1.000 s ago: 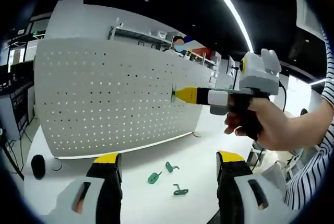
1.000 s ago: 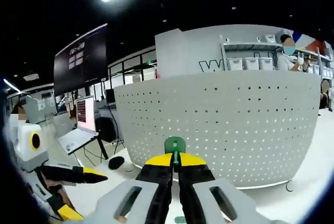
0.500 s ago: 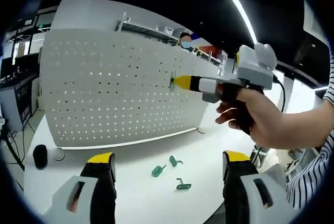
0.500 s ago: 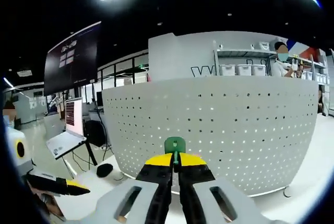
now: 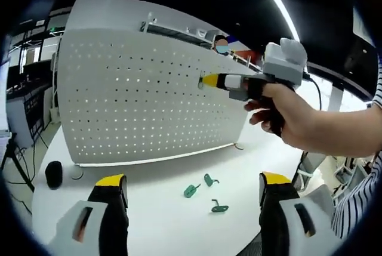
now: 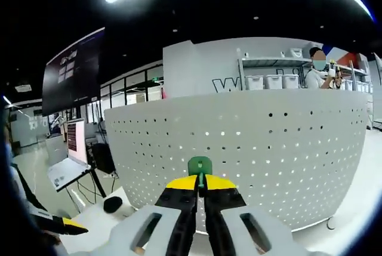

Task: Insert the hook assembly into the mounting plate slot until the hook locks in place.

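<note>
A white perforated mounting plate stands upright on the white table. My right gripper, held in a person's hand, is shut on a small green hook whose tip sits at the plate's surface, upper right of centre. From the right gripper view the plate looms close behind the right gripper with its jaws pressed together. My left gripper hovers low over the table in front of the plate, jaws wide apart and holding nothing. Three loose green hooks lie on the table between them.
A black round object with a cable rests at the plate's left foot. An open laptop stands on a stand to the left. Shelving with bins and a person are behind the plate. The table's near edge runs below my jaws.
The right gripper has carried the green hook closer to the plate and a little higher. The left gripper's camera has drifted, its jaws still apart.
</note>
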`<state>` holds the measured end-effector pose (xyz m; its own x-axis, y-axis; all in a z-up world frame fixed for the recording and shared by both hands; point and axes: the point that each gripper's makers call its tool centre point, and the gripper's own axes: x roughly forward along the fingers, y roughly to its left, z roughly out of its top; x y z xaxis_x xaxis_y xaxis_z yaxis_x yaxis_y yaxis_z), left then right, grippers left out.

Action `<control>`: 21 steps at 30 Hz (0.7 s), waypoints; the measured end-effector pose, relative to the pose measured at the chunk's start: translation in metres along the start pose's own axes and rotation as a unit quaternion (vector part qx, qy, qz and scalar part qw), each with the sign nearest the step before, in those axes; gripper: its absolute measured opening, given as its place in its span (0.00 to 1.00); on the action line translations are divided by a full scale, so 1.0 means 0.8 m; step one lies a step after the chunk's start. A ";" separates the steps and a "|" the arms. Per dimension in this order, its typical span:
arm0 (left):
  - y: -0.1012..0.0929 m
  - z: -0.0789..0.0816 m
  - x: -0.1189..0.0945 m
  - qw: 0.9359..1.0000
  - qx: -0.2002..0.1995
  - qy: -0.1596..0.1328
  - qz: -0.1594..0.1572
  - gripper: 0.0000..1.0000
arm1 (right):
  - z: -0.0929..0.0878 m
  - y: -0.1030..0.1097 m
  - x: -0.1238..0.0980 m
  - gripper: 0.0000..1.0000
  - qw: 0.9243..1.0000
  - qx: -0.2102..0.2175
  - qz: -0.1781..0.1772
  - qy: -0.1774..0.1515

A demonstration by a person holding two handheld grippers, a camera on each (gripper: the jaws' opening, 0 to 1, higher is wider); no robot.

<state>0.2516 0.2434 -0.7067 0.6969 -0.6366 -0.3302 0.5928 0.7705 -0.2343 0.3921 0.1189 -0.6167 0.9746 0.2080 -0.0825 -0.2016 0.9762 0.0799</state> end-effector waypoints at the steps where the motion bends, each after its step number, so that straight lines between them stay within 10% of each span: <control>1: 0.001 0.000 0.000 1.000 -0.002 0.000 0.000 0.95 | 0.001 -0.002 0.002 0.00 1.000 0.003 -0.002 -0.001; 21: 0.007 -0.012 0.000 1.000 -0.001 0.018 0.008 0.99 | 0.033 -0.036 0.048 0.00 0.998 0.029 -0.047 -0.037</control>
<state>0.2513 0.2480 -0.7172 0.6914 -0.6222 -0.3673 0.5808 0.7810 -0.2296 0.4380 0.0971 -0.5960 0.9939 0.1089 -0.0193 -0.1054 0.9854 0.1335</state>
